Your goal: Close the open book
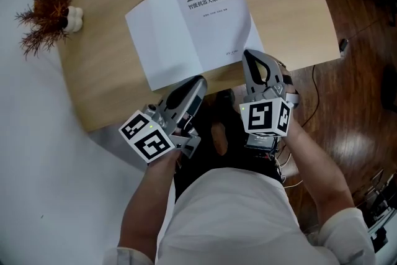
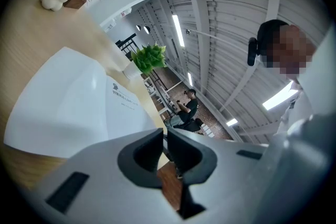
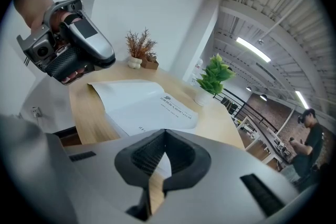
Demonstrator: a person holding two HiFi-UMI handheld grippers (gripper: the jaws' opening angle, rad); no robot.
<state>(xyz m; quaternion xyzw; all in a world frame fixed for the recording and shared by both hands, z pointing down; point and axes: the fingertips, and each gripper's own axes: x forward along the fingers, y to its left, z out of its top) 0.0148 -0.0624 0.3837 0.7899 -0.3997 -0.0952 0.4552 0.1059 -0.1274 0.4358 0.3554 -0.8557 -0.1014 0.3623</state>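
book (image 1: 192, 28) lies open and flat on the wooden table (image 1: 105, 90), slightly skewed to the table edge. blank page on the person's left, printed title page on the right. both pages are down, nothing is lifted.

left gripper (image 2: 165, 131): jaws pulled in to a thin slit with nothing between them. in the head view its tip sits at the near corner of the blank page. can't tell if it touches the paper.

right gripper (image 3: 165, 132): jaw tips meet, nothing clamped. its tip is over the near right corner of the title page, contact unclear. its own view looks across the book from that corner, with the left gripper held up in a hand at upper left.

other stuff on the table: a dried reddish plant (image 1: 43, 15) with small white knobs (image 1: 73, 18) at the far left corner, well apart from the book. a green potted plant (image 3: 212, 78) stands beyond the book.
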